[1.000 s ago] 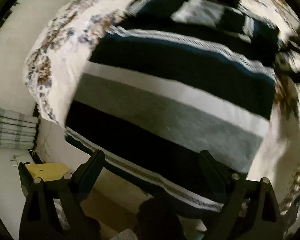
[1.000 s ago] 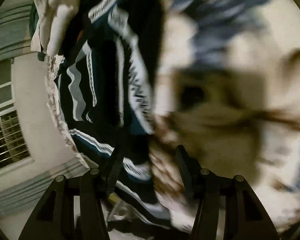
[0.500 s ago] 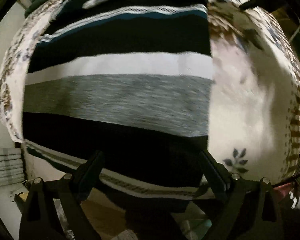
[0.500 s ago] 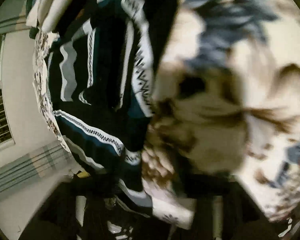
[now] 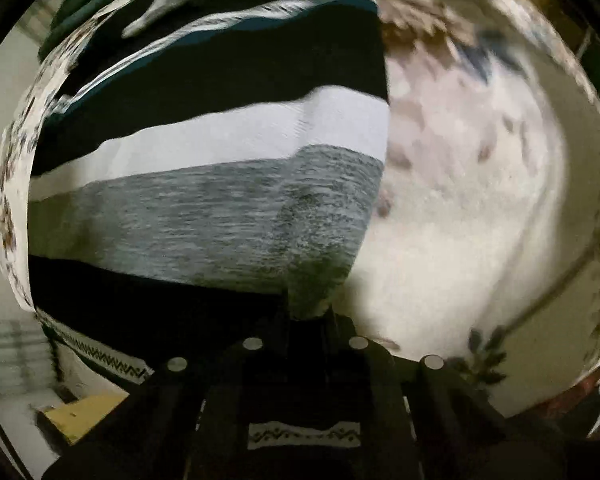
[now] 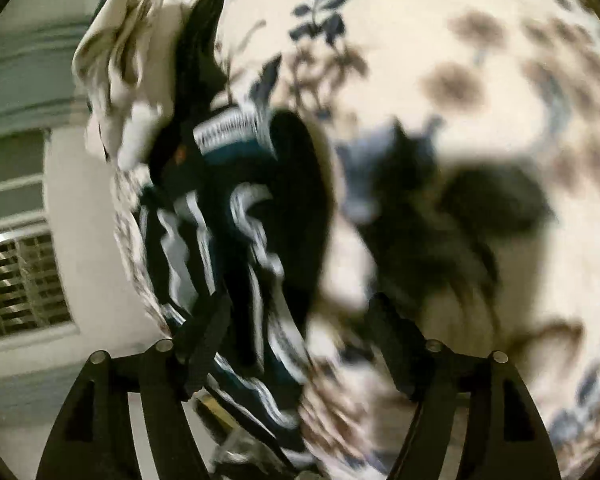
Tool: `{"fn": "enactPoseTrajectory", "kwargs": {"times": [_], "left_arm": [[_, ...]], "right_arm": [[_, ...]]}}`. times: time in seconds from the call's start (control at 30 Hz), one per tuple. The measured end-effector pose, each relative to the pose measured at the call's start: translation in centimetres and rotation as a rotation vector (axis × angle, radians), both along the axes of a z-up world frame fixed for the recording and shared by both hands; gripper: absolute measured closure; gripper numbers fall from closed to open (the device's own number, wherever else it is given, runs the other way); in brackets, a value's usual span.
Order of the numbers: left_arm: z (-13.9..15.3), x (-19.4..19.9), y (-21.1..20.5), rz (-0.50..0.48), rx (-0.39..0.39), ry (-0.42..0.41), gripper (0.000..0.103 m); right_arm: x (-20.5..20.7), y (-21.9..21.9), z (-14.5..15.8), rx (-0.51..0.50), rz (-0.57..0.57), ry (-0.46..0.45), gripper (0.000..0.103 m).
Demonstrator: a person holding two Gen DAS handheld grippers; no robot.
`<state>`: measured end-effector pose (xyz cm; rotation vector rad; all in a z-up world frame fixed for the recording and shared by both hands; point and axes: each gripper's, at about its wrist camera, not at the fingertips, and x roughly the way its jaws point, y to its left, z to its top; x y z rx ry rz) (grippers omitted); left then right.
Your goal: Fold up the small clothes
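A sweater (image 5: 220,208) with black, white and grey bands lies spread on the floral bedsheet (image 5: 460,200). My left gripper (image 5: 306,320) points steeply down at its right edge and is shut, pinching a fold of the grey band. In the blurred right wrist view the same sweater (image 6: 236,216) lies bunched at the left. My right gripper (image 6: 296,320) hangs above it with its jaws opening wide. One of its fingers (image 6: 204,336) is over the sweater and the other is over the sheet; no cloth is pressed between them.
A heap of pale clothes (image 6: 128,80) lies beyond the sweater at the bed's far corner. The bed's edge drops off on the left, beside a wall with a barred window (image 6: 20,280). A yellow object (image 5: 84,416) sits on the floor below that edge.
My left gripper slid to the sweater's right edge, came lower and closed on the cloth. My right gripper opened wider and swung away, so more of the sheet shows.
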<state>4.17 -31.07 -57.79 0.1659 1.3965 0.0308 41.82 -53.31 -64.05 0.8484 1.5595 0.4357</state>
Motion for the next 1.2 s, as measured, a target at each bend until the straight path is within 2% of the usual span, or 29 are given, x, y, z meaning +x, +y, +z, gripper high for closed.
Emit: {"fn": "enactPoseTrajectory", "kwargs": {"times": [0.17, 0.2, 0.23, 0.27, 0.43, 0.6, 0.73, 0.87, 1.03, 1.2], "left_arm": [[2.8, -0.6, 1.7, 0.035, -0.029, -0.046, 0.096], [3.3, -0.7, 1.9, 0.038, -0.031, -0.05, 0.096], [3.9, -1.0, 1.9, 0.041, -0.035, -0.054, 0.096], [4.6, -1.2, 2.1, 0.047, -0.04, -0.059, 0.096], [8.3, -0.5, 5.1, 0.098, -0.076, -0.091, 0.096], [11.8, 0.3, 9.2, 0.206, -0.159, -0.127, 0.096], [13.4, 1.2, 14.3, 0.316, -0.243, -0.142, 0.096], [13.3, 1.7, 20.3, 0.413, -0.33, -0.142, 0.096], [11.6, 2.0, 28.4, 0.537, -0.455, -0.116, 0.096], [8.6, 2.0, 35.8, 0.609, -0.513, -0.104, 0.096]], "right_arm": [[2.6, 0.0, -1.9, 0.025, -0.099, 0.049, 0.028], [2.9, 0.4, -2.0, 0.021, -0.097, 0.046, 0.031], [3.1, 0.8, -1.8, 0.006, -0.086, 0.033, 0.056], [3.0, 1.3, -1.7, -0.025, -0.062, 0.04, 0.088], [3.0, 2.7, 1.6, -0.119, -0.029, -0.002, 0.092], [3.7, 6.4, 8.2, -0.184, 0.038, -0.076, 0.093], [4.9, 12.2, 12.9, -0.224, 0.096, -0.123, 0.093], [7.0, 21.2, 16.2, -0.277, 0.177, -0.163, 0.093], [9.6, 33.4, 16.6, -0.352, 0.267, -0.19, 0.093], [11.3, 45.6, 13.5, -0.458, 0.35, -0.189, 0.093]]}}
